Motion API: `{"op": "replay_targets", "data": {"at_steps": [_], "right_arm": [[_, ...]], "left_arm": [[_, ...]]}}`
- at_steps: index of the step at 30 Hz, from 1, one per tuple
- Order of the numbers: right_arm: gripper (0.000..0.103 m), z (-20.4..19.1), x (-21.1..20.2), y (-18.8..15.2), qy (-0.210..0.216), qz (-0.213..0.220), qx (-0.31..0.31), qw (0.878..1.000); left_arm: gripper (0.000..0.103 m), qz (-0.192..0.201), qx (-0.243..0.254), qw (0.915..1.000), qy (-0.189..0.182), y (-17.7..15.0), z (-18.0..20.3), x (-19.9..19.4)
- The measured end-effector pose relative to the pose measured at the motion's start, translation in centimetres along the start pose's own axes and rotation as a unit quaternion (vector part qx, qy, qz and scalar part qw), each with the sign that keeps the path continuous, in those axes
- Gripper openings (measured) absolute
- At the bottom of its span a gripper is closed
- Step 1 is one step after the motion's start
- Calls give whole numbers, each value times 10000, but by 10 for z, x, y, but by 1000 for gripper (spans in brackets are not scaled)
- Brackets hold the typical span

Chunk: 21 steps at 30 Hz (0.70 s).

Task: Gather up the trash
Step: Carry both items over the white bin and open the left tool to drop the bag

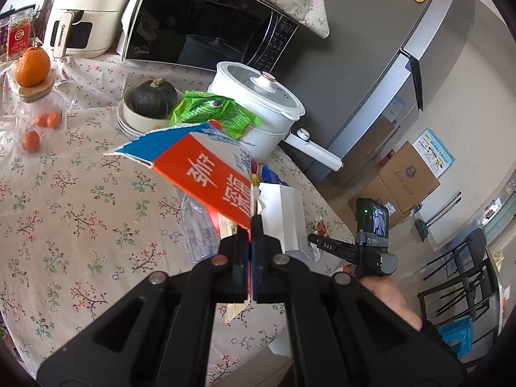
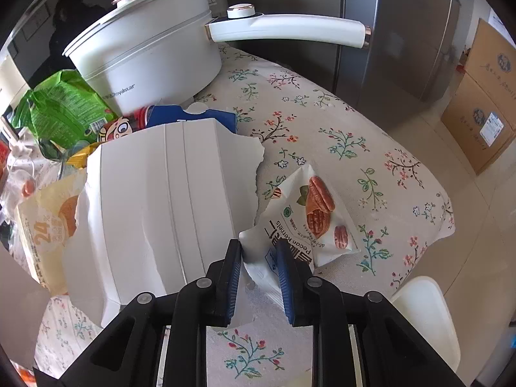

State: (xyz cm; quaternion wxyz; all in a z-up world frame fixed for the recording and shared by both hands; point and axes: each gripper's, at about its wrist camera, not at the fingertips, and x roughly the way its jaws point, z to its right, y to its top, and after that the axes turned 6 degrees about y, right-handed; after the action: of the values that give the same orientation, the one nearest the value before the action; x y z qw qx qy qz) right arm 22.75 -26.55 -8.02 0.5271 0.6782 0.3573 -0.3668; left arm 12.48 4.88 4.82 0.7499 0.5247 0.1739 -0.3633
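Looking along your left gripper, you can see its two fingers pressed tight on the edge of a flat red and blue carton. You are holding it up over the flowery tablecloth. The grip is only on a thin edge, so the carton could slip out if you swing it fast. It hangs near the white pot and could bump it.

Now the right view. Your right gripper has its fingers apart, one on each side of a corner of the pecan packet, not squeezing yet. The packet lies on the cloth beside a torn white box. It is smooth, so it could slide away when you pinch.
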Motion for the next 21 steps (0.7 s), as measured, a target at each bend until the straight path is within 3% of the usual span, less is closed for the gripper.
{"op": "replay_targets", "data": {"at_steps": [4, 10, 16, 21], "right_arm": [[10, 13, -12, -1, -40, 112, 139, 9998], [8, 34, -40, -3, 177, 319, 346, 9987], [7, 48, -86, -6, 650, 616, 468, 9949], [7, 61, -126, -20, 716, 812, 416, 9933]], "left_arm": [[1, 151, -39, 9999, 18, 1, 0, -7], [1, 374, 5, 9993, -83, 1, 2, -22], [1, 888, 217, 9958, -95, 2, 7, -50], [1, 765, 505, 9950, -392, -8, 28, -51]]}}
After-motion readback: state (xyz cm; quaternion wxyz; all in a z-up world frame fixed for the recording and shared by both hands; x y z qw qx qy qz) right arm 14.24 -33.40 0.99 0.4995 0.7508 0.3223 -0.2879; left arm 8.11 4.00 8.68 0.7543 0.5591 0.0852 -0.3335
